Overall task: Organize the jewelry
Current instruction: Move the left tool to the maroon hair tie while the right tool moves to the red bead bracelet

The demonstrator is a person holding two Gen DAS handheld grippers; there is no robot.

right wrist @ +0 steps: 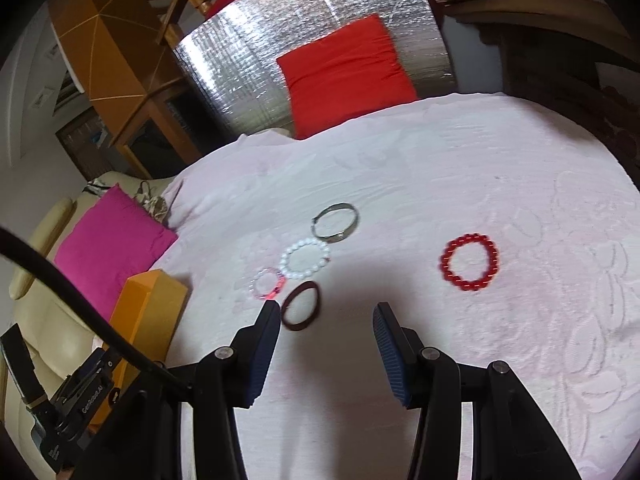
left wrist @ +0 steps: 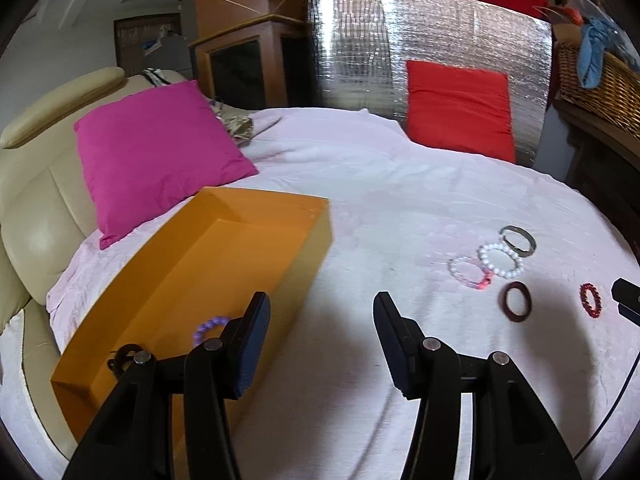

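Observation:
An open orange box lies on the pink bedspread, with a purple bead bracelet and a dark item inside. My left gripper hovers open and empty by the box's right wall. Loose on the spread are a silver bangle, a white pearl bracelet, a clear pink bracelet, a dark maroon ring bracelet and a red bead bracelet. My right gripper is open and empty, just short of the maroon ring, its left finger beside it.
A magenta pillow leans at the left by a cream headboard. A red pillow rests against a silver foil panel at the back. A wicker basket stands on a wooden ledge at the right.

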